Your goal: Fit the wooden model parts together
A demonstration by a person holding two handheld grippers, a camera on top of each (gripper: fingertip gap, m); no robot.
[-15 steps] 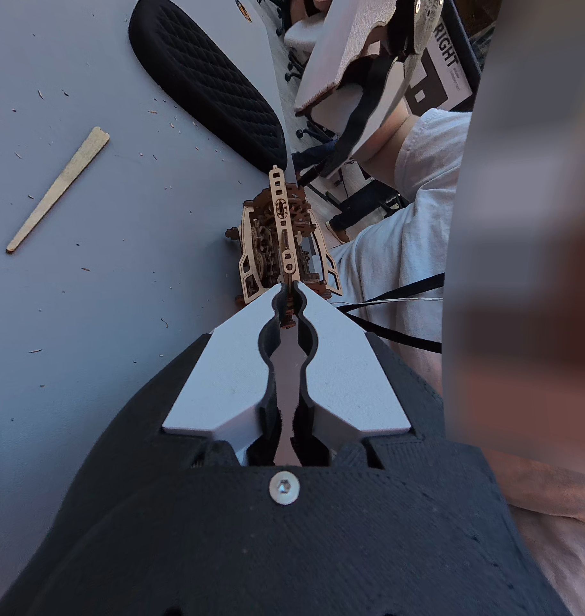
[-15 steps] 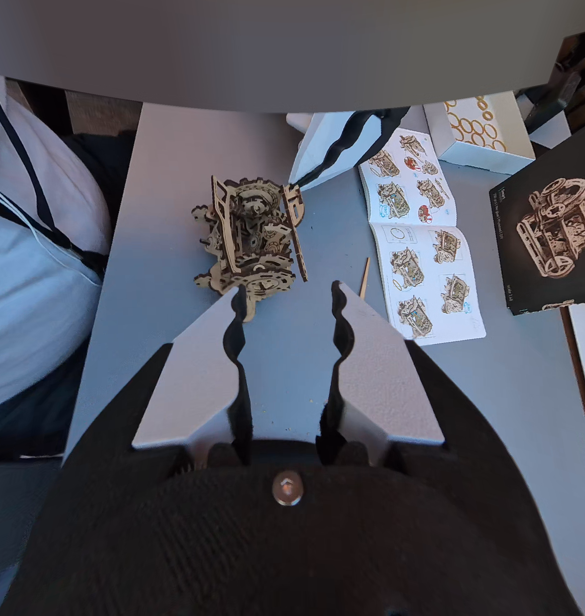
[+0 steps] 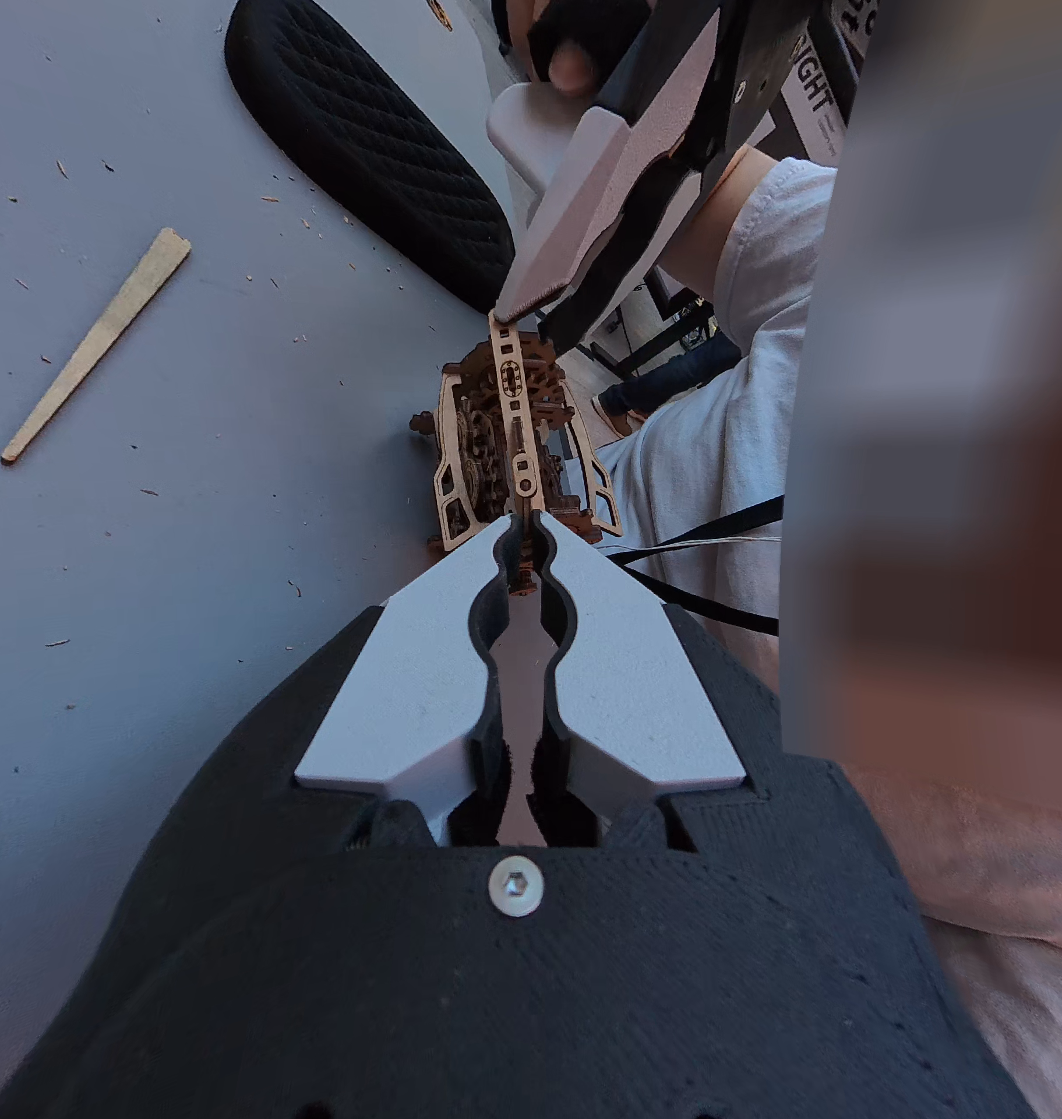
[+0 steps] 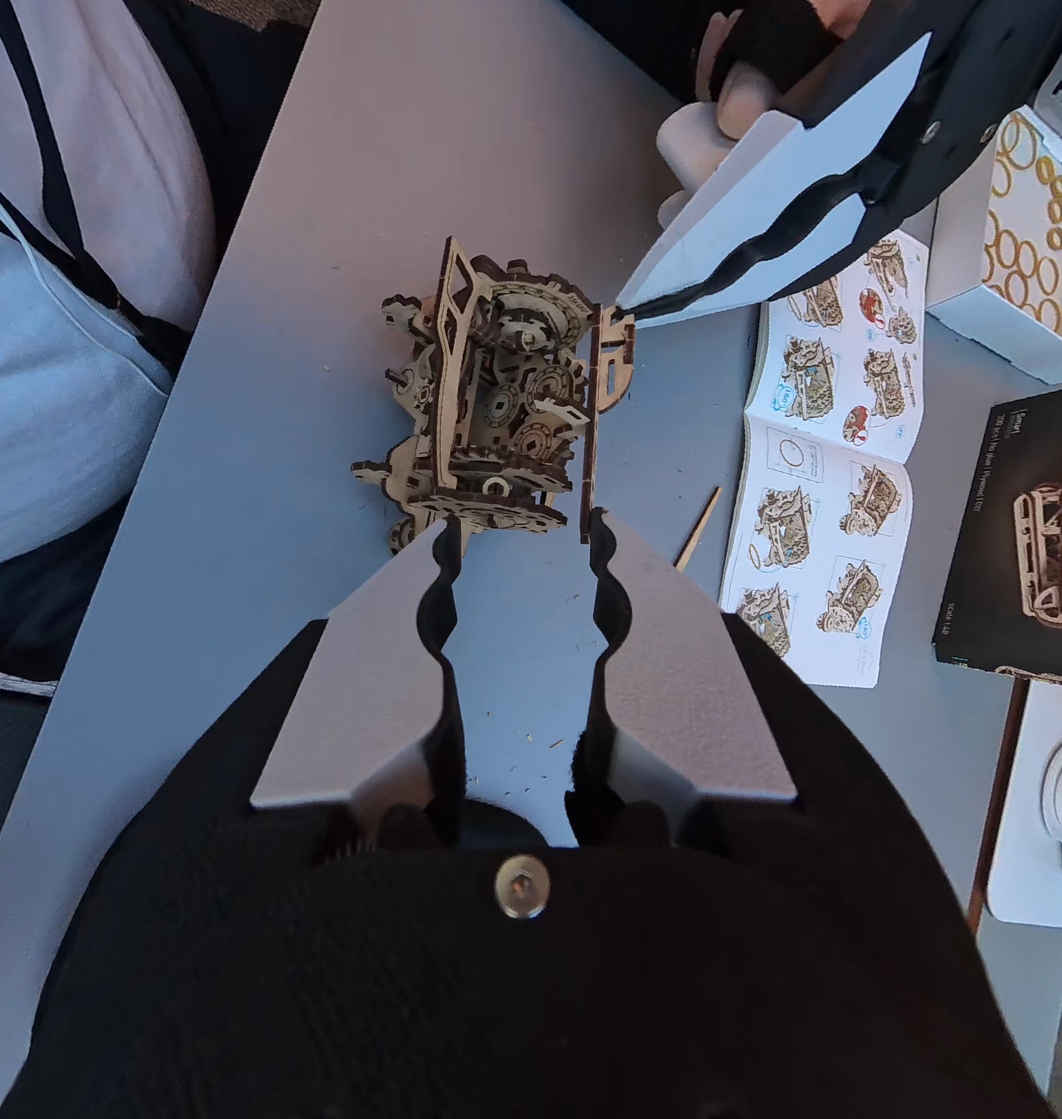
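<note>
The wooden model (image 4: 492,412), a laser-cut plywood assembly full of gears inside an open frame, sits on the grey table (image 4: 347,181) near the edge closest to the person. Along one side of it stands a thin flat side panel (image 4: 607,363) with slots and cut-outs.

The left gripper (image 3: 523,521) has its jaws pressed nearly together, pinching the near end of that side panel; in the right wrist view the same gripper (image 4: 622,312) shows its tips shut on the panel's far corner. In the left wrist view the panel (image 3: 512,399) runs away from the jaws as a narrow pale strip.

The right gripper (image 4: 525,527) has its jaws spread wide. They straddle the near end of the model: the right finger (image 4: 601,533) touches the lower end of the side panel, while the left finger (image 4: 449,533) sits just beside the model's base; whether it touches I cannot tell. Seen from the left wrist view, the right gripper (image 3: 525,312) rests one fingertip on the panel's top end.

A tapered wooden stick (image 3: 92,345) lies well apart on the table, with wood shavings scattered around. A black quilted pad (image 3: 365,151) lies beyond the model. An open instruction booklet (image 4: 819,472), a black product box (image 4: 1024,545) and a white box with gold rings (image 4: 1024,242) lie to the right.
</note>
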